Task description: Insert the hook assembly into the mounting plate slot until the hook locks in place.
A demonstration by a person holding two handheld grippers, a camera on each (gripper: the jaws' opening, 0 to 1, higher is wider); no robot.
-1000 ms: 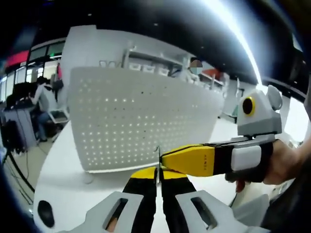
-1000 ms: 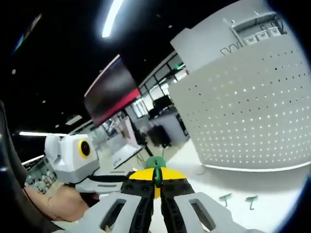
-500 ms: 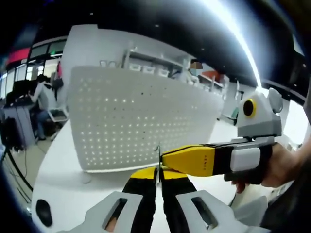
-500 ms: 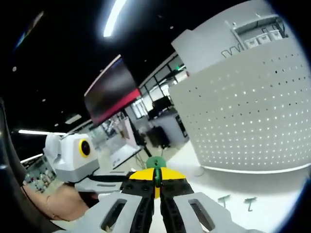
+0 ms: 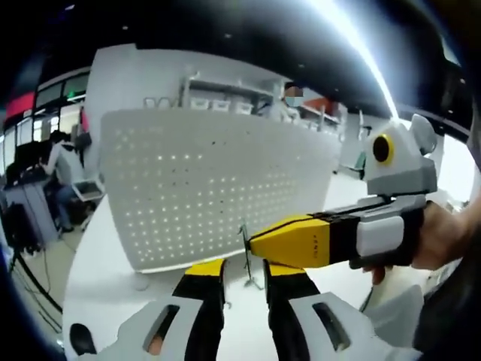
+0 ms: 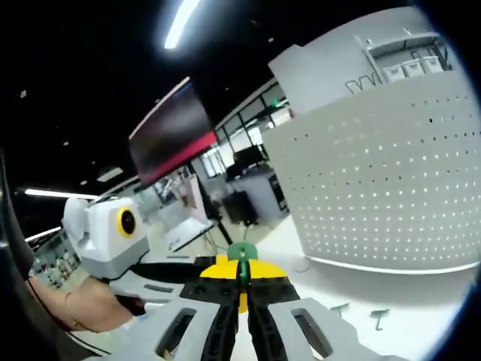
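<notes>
Pinching a thin metal hook (image 5: 245, 248), my right claw (image 5: 255, 244) meets the spread left claw (image 5: 244, 274).
Behind stands the white perforated mounting plate (image 5: 210, 188) on the white desk (image 5: 105, 278).

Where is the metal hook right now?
In the left gripper view, the hook hangs centre frame at the right gripper's yellow tip, before the pegboard.

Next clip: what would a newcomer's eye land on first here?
The big white perforated panel standing upright on the white table, behind both tools. In front of it, the right hand-held gripper pinches a thin metal hook between the open yellow-tipped jaws of the left hand-held gripper.
</notes>
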